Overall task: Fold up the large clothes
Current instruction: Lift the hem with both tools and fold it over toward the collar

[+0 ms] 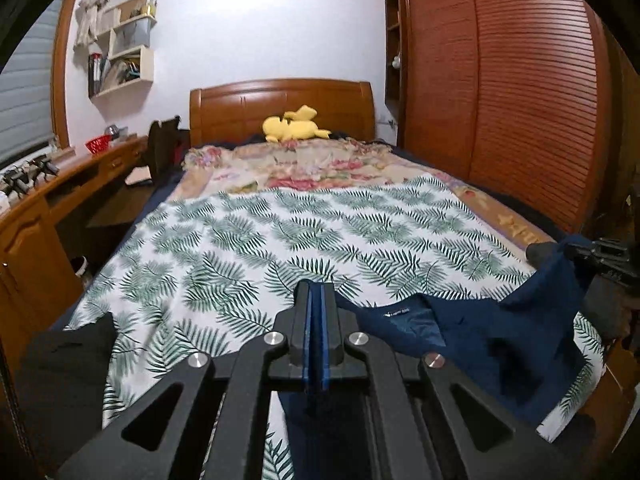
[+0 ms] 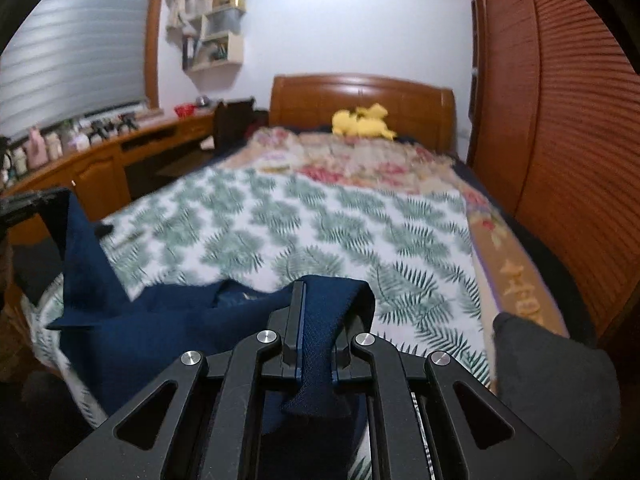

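We see the navy garment as matt, coarsely woven cloth. The fern-print sheet is smooth, thin fabric. The gripper fingers look matt black plastic with shiny metal pins, and the headboard and wardrobe doors are glossy varnished wood, the doors ribbed.

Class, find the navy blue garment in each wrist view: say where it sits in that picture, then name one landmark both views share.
Left wrist view: navy garment at lower right, spread over the leaf-print sheet, one edge pinched in the left gripper.
Right wrist view: navy garment at lower left, a fold clamped in the right gripper.
Shared landmark: yellow plush toy by the headboard.
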### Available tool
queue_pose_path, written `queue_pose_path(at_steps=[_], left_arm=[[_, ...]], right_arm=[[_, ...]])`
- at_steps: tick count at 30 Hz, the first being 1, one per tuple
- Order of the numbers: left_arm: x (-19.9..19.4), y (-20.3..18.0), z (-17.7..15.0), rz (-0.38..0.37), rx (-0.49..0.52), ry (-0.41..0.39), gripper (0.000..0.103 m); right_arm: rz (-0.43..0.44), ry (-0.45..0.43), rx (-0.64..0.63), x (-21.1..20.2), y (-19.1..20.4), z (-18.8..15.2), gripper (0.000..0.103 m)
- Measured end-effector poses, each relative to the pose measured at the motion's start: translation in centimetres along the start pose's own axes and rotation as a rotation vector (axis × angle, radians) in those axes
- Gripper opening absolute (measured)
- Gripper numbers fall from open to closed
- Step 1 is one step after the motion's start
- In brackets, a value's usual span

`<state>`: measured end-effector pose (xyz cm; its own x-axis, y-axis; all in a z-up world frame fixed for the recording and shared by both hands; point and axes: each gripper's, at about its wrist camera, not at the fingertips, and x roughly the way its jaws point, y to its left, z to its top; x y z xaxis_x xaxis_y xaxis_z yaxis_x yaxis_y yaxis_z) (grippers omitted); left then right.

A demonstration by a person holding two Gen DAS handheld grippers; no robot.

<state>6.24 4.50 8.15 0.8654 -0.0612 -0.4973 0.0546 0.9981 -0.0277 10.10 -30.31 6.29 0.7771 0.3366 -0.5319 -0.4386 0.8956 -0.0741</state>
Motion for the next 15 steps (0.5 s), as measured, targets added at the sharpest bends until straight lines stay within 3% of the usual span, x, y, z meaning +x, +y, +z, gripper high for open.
queue_pose_path(at_steps=[8, 13, 14, 15], left_arm=[[4.7, 0.8, -2.0, -0.047, -0.017, 0.043, 0.003], [4.8, 1.5, -3.5, -0.058, -0.020, 0.028, 0.010], [4.7, 1.5, -3.8, -0.059, -0.018, 0.020, 0.013], [4.7, 1.5, -3.9, -0.055, -0.012, 0.018, 0.015]], right_arm=[[-0.062, 0.070, -0.006, 5.1, -0.1, -2.0, 0.008], [-0.084, 0.120, -0.008, 6.9, 0.0, -2.8, 0.016], [-0.095, 0.131, -0.010, 7.3, 0.1, -2.9, 0.025], [-0.108, 0.134, -0.014, 7.4, 0.3, -3.1, 0.044]])
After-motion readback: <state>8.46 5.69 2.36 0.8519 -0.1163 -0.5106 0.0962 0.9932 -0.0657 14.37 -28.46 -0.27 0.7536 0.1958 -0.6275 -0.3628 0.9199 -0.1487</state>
